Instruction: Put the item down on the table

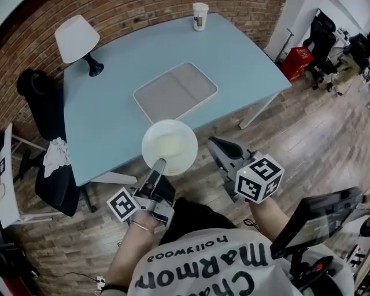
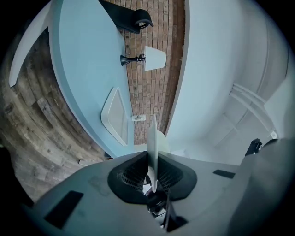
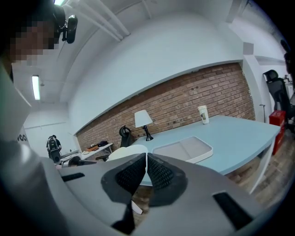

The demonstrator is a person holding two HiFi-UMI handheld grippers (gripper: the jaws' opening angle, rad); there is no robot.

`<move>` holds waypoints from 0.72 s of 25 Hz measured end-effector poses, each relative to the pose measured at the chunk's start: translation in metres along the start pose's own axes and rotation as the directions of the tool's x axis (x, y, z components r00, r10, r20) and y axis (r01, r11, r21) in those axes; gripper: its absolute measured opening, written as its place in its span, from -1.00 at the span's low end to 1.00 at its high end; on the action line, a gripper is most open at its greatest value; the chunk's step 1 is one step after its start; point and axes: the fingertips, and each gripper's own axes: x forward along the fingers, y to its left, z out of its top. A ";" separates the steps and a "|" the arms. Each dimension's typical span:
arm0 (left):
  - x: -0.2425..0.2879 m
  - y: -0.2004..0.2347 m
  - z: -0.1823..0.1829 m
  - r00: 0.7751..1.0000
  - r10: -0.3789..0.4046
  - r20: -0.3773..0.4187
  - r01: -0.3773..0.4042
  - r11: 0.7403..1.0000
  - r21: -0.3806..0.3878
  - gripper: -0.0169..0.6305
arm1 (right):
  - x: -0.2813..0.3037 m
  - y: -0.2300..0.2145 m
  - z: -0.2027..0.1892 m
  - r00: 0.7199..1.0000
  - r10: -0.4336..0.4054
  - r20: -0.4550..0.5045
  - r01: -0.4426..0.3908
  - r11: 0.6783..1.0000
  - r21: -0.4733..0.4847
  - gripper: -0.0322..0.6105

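Observation:
A white round plate (image 1: 169,146) hangs over the near edge of the light blue table (image 1: 110,98), partly above the wooden floor. My left gripper (image 1: 158,168) is shut on the plate's near rim; in the left gripper view the plate (image 2: 152,143) stands edge-on between the pads. To the right of the plate, my right gripper (image 1: 215,144) is shut with nothing in it and does not touch the plate. In the right gripper view its jaws (image 3: 146,164) meet, and the plate (image 3: 127,150) shows just behind them at the left.
A white rectangular tray (image 1: 175,91) lies on the table beyond the plate. A paper cup (image 1: 200,15) stands at the far edge, a white lamp (image 1: 78,39) at the far left corner. A black chair (image 1: 43,110) with a cloth sits left of the table. A red bin (image 1: 296,62) is at the right.

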 end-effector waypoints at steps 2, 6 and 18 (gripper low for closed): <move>0.004 0.011 0.004 1.000 0.017 0.001 -0.017 1.000 -0.014 -0.87 | 0.009 -0.009 -0.006 1.000 -0.001 -0.017 0.001 1.000 0.015 -0.87; 0.014 0.029 0.020 0.999 0.039 0.002 -0.039 0.999 -0.031 -0.87 | 0.031 -0.024 -0.011 0.999 -0.010 -0.045 0.012 0.999 0.046 -0.87; 0.050 0.078 0.074 0.994 0.094 -0.054 -0.097 0.993 -0.065 -0.87 | 0.092 -0.044 -0.022 0.993 -0.036 -0.111 0.044 0.996 0.072 -0.87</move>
